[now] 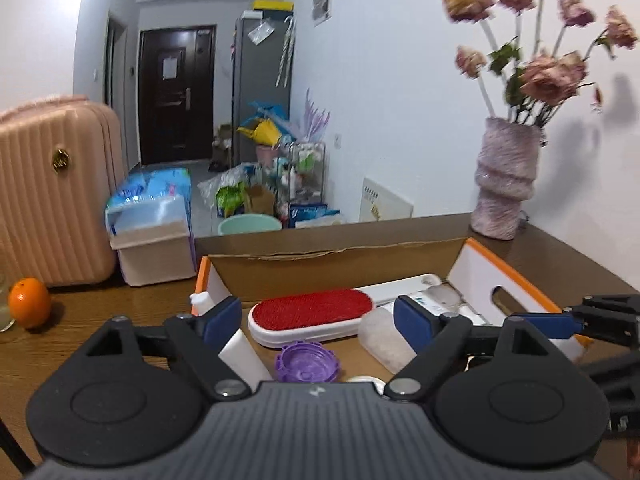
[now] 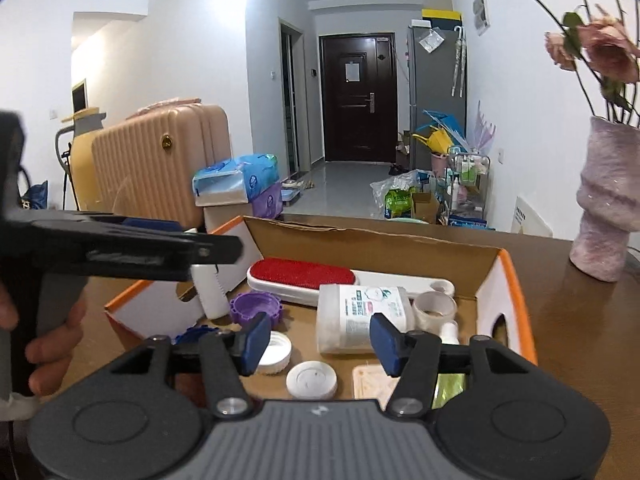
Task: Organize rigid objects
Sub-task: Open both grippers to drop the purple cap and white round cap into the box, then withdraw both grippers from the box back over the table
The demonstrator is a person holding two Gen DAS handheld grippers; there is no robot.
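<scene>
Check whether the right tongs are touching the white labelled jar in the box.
Cannot tell. In the right wrist view the right tongs stand open, and their right pad overlaps the white labelled jar, hiding any gap.

Open left hand-held gripper (image 1: 316, 322) over cardboard box (image 1: 336, 266), red lint brush (image 1: 312, 312), purple cap (image 1: 307, 362) inside

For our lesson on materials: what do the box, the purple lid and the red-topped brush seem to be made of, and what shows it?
Box: cardboard, seemingly; brown matt inside, a ragged torn top edge, white printed outer face.
Purple lid: likely hard plastic; glossy, with moulded ridges round the rim.
Brush: smooth white shell, probably plastic; the red pad looks like fuzzy matt fabric.
</scene>
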